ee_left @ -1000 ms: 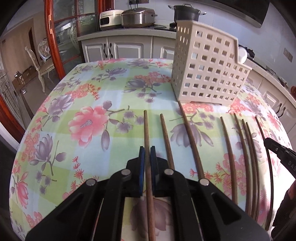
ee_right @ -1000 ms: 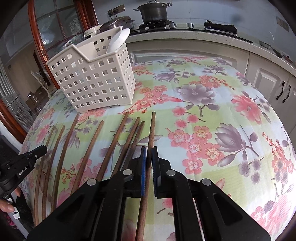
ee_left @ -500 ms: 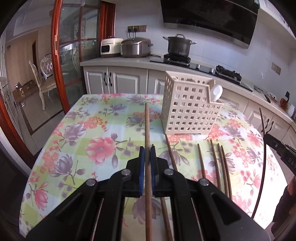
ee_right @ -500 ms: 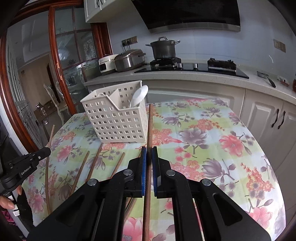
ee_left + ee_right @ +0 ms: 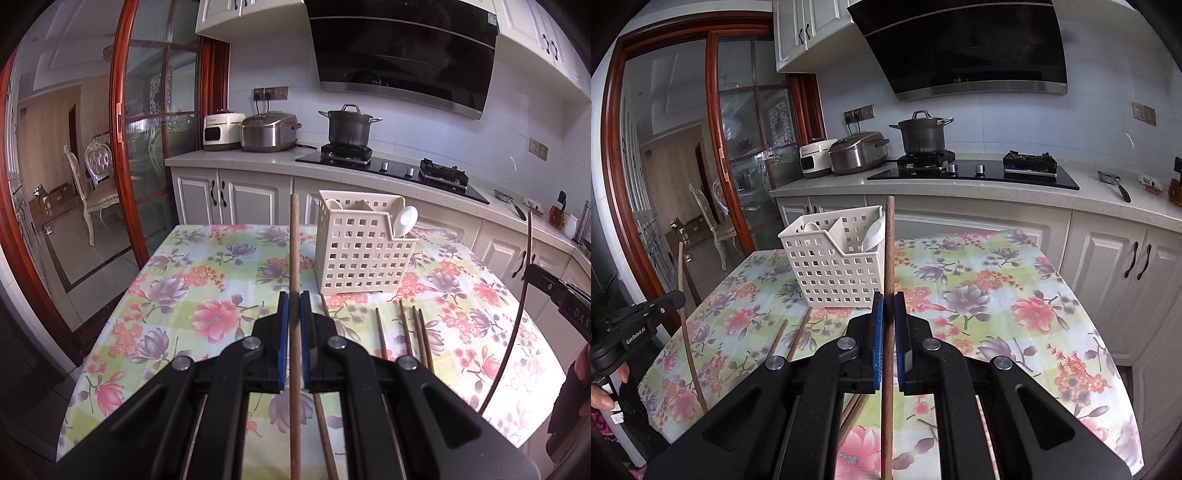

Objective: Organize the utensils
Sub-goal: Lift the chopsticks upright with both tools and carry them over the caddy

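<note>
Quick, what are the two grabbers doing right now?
Left gripper: shut on a wooden chopstick.
Right gripper: shut on another wooden chopstick.

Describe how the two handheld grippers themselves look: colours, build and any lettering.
Both the left gripper and the right gripper are matte black plastic, with angular linkage arms joined by round silver rivets. Their fingers carry flat blue pads on the inner faces. White lettering "GenRobot.AI" shows on the left gripper's side in the right wrist view. No cables show.
</note>
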Available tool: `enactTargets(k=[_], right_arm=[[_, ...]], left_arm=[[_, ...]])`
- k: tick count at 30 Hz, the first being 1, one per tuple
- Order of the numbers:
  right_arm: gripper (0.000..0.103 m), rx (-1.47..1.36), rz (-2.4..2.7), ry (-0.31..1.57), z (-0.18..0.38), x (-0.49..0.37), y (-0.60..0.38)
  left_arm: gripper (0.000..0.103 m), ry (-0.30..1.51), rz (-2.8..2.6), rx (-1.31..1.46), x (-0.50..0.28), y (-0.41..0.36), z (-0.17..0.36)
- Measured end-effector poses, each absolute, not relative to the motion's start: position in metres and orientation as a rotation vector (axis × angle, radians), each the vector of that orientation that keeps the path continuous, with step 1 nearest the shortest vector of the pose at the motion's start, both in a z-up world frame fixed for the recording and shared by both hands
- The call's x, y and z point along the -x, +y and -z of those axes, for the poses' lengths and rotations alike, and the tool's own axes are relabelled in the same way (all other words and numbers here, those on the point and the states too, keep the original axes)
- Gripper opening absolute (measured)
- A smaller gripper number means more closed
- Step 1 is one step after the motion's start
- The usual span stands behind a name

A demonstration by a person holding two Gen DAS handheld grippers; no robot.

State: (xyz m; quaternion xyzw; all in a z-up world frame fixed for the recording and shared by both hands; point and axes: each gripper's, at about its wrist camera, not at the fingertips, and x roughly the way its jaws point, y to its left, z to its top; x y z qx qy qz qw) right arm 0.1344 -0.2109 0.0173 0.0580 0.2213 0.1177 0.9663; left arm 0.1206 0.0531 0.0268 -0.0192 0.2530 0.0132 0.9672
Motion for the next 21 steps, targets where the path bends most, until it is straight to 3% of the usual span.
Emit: enactTargets(k=[21], right_arm=[[0.006,-0.104,-0.244,0.397,-0.03,-0.119,-0.211]], left_arm=[[0.006,0.454,-0.027,0.025,-0.106,0.047,-0.041]])
